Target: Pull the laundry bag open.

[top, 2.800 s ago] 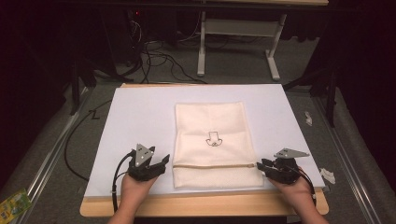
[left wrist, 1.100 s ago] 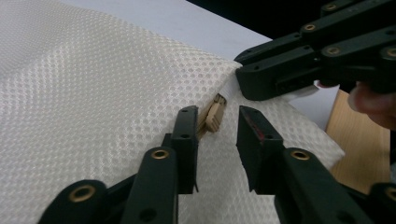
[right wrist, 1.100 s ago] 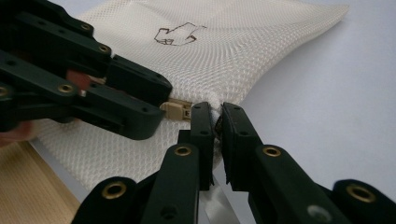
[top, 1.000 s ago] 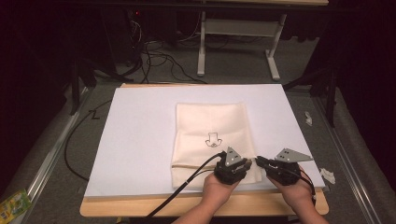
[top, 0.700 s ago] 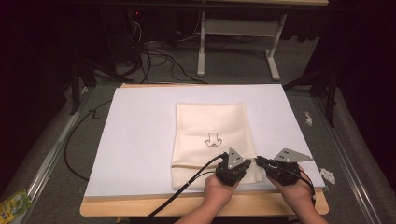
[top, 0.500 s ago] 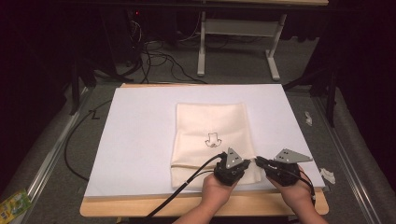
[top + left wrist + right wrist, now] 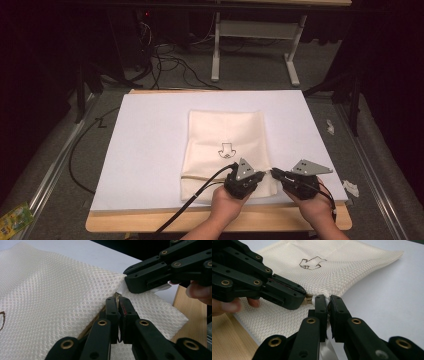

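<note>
A cream mesh bag (image 7: pixel 226 150) with a small dark emblem (image 7: pixel 228 150) lies flat at the middle of the white worktop (image 7: pixel 150 145), reaching toward 6 o'clock. At the bag's 5 o'clock corner, the left tongs (image 7: pixel 119 298) are clenched on the brass zipper pull (image 7: pixel 116 295). Just beside them, toward 3 o'clock, the right tongs (image 7: pixel 328 299) are clenched on the bag's edge

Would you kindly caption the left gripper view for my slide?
Left gripper shut on the zipper pull of a cream mesh bag, beside the right gripper.
</note>
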### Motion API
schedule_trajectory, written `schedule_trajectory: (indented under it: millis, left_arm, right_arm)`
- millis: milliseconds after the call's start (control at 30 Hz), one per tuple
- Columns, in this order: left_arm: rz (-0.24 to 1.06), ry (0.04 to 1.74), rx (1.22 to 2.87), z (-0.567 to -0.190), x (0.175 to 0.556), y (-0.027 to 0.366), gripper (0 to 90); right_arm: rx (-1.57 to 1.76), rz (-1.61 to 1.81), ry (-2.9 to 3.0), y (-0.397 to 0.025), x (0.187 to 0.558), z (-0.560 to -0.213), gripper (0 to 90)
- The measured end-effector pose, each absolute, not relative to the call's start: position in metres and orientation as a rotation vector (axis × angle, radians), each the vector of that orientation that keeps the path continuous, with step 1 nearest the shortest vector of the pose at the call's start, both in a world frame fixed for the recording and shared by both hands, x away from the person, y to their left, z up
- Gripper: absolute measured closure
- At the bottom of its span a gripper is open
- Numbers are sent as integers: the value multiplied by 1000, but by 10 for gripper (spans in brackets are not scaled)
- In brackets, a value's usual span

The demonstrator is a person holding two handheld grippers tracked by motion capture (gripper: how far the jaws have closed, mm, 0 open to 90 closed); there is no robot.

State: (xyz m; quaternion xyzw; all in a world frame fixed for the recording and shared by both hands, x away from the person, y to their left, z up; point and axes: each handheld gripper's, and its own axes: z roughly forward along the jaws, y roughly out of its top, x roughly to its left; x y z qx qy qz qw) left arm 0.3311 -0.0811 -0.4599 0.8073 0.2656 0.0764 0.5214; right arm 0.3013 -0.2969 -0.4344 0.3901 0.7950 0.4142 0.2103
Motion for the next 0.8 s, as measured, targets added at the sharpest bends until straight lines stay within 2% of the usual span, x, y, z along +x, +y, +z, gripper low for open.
schedule_trajectory:
  millis: [500,800]
  left_arm:
    - [88,672,1896,-460,338,-72,879]
    - [106,653,1944,-462,336,-77,878]
  right_arm:
    - [1093,1185,2200,-294,301,-432,870]
    - [1088,1211,2215,-295,302,-436,849]
